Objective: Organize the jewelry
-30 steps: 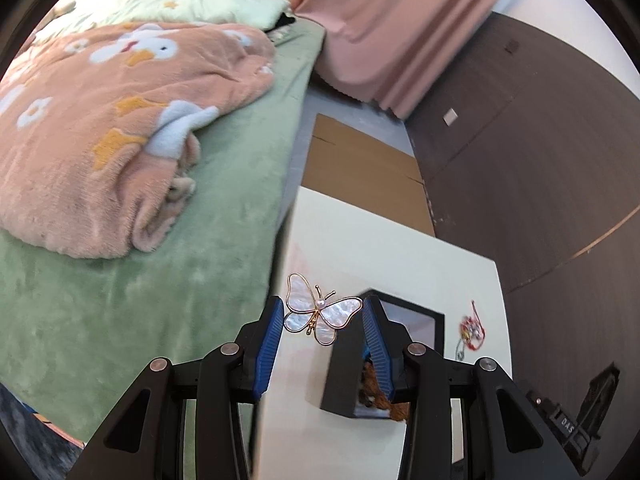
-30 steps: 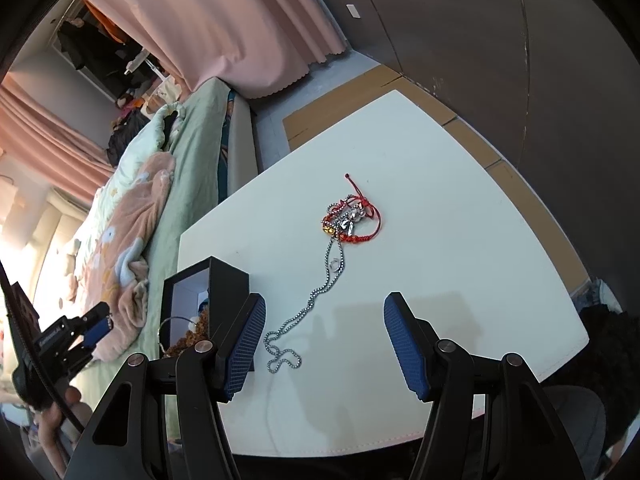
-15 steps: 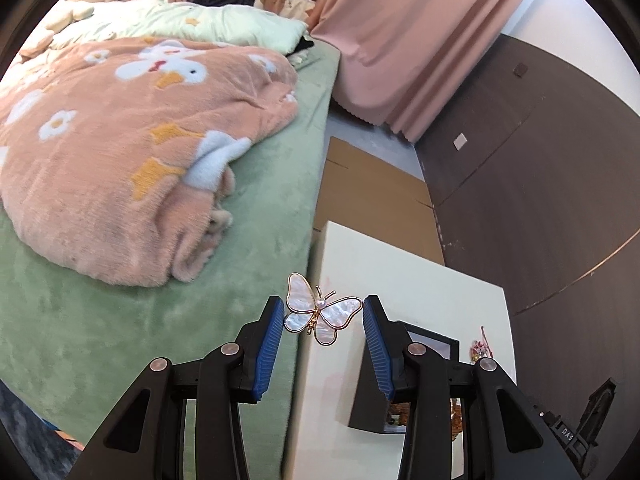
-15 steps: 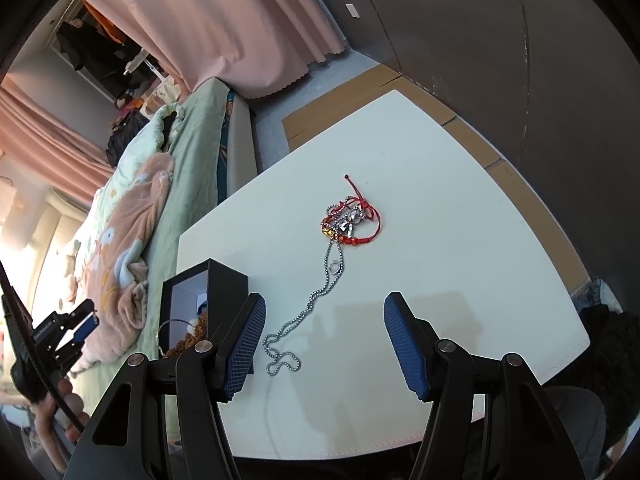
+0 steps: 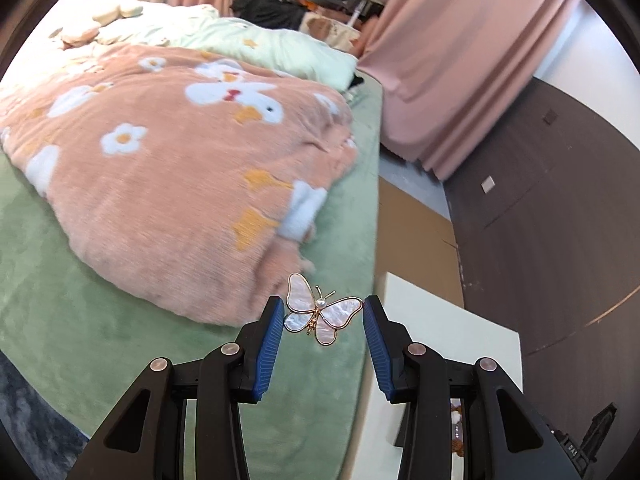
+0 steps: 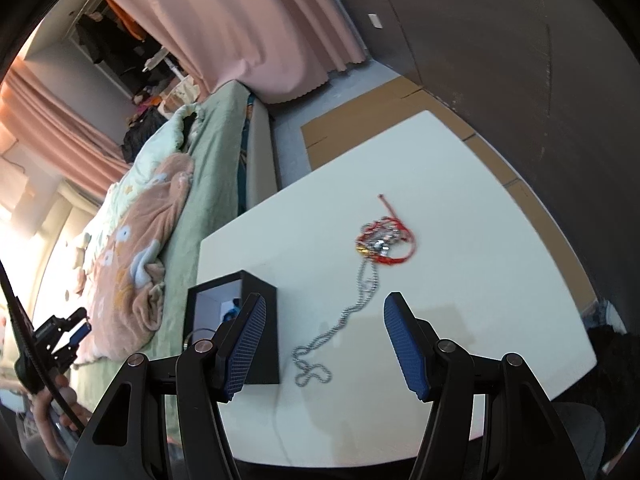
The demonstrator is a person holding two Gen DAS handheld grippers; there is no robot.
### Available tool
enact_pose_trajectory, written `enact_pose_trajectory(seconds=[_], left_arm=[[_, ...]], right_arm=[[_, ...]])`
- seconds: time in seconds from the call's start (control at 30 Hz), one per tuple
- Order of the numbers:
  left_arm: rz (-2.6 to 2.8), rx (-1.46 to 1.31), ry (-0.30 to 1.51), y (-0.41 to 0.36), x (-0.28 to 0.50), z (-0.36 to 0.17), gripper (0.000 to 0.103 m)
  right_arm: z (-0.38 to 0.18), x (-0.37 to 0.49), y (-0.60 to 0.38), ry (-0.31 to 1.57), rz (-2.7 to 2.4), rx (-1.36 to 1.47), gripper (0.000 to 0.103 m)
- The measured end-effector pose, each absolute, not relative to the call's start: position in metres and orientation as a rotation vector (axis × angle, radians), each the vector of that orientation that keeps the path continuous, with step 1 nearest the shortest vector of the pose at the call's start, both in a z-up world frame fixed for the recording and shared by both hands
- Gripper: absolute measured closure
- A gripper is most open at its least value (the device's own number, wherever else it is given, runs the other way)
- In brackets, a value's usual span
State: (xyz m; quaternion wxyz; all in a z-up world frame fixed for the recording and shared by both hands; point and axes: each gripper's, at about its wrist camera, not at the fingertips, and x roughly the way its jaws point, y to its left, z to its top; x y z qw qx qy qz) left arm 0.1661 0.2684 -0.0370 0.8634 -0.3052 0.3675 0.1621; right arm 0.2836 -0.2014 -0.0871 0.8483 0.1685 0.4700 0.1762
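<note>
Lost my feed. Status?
Left gripper clamps butterfly brooch over bed. Right gripper open above table. Chain loose; box unobstructed.

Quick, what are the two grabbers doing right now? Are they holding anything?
Left gripper: shut on the butterfly brooch, held up over the bed.
Right gripper: open and empty, above the silver chain on the table.

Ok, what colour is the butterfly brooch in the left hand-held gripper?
Pearly white-pink wings with gold edging on the butterfly brooch, clearest in the left wrist view.
</note>
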Motion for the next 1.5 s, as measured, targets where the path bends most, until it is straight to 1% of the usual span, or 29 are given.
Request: enact_pose_trajectory(seconds=[0.37, 0.57, 0.67, 0.7, 0.73, 0.77, 0.8, 0.83, 1.03, 1.07, 1.1, 1.2, 1.27, 1.33, 1.4, 1.43, 1.47, 1.5], left_arm=[[0.368, -0.652, 0.797, 0.287, 0.169, -0.057, 0.061], [0.396, -0.681, 0.803, 0.303, 0.187, -0.064, 0.061], [0.361, -0.742, 0.788, 0.310, 0.197, -0.068, 0.060], [0.345, -0.770, 0.796, 0.313, 0.200, -0.071, 0.058], [0.339, -0.787, 0.808, 0.314, 0.203, -0.073, 0.051], [0.341, -0.799, 0.821, 0.316, 0.207, -0.075, 0.046], [0.345, -0.803, 0.824, 0.316, 0.207, -0.076, 0.038], [0.348, -0.802, 0.818, 0.317, 0.207, -0.076, 0.033], [0.364, -0.807, 0.790, 0.321, 0.190, -0.073, 0.031], [0.367, -0.812, 0.789, 0.322, 0.186, -0.073, 0.031], [0.370, -0.815, 0.787, 0.322, 0.182, -0.073, 0.031], [0.376, -0.817, 0.785, 0.322, 0.171, -0.072, 0.031], [0.376, -0.813, 0.779, 0.320, 0.167, -0.070, 0.031], [0.374, -0.803, 0.775, 0.316, 0.165, -0.068, 0.031], [0.365, -0.786, 0.776, 0.309, 0.165, -0.068, 0.031], [0.356, -0.774, 0.783, 0.303, 0.167, -0.069, 0.031], [0.343, -0.762, 0.793, 0.297, 0.170, -0.072, 0.031], [0.331, -0.750, 0.805, 0.291, 0.172, -0.074, 0.031]], right_arm=[[-0.088, 0.284, -0.147, 1.023, 0.485, 0.280, 0.041], [-0.099, 0.290, -0.160, 1.046, 0.445, 0.296, 0.041], [-0.106, 0.298, -0.175, 1.063, 0.393, 0.326, 0.041], [-0.109, 0.302, -0.181, 1.069, 0.376, 0.342, 0.041], [-0.113, 0.306, -0.187, 1.074, 0.357, 0.356, 0.041], [-0.115, 0.310, -0.191, 1.080, 0.342, 0.359, 0.041], [-0.118, 0.313, -0.193, 1.088, 0.327, 0.358, 0.041], [-0.122, 0.317, -0.195, 1.101, 0.315, 0.356, 0.041], [-0.142, 0.336, -0.184, 1.152, 0.290, 0.309, 0.043], [-0.145, 0.338, -0.182, 1.159, 0.291, 0.302, 0.045], [-0.148, 0.341, -0.179, 1.168, 0.289, 0.290, 0.050], [-0.158, 0.349, -0.167, 1.201, 0.265, 0.229, 0.060], [-0.163, 0.351, -0.163, 1.214, 0.247, 0.200, 0.062], [-0.167, 0.353, -0.160, 1.223, 0.233, 0.172, 0.067], [-0.166, 0.353, -0.157, 1.216, 0.220, 0.143, 0.075], [-0.166, 0.354, -0.156, 1.217, 0.212, 0.122, 0.076], [-0.166, 0.354, -0.155, 1.219, 0.208, 0.109, 0.079], [-0.166, 0.354, -0.153, 1.221, 0.199, 0.083, 0.085]])
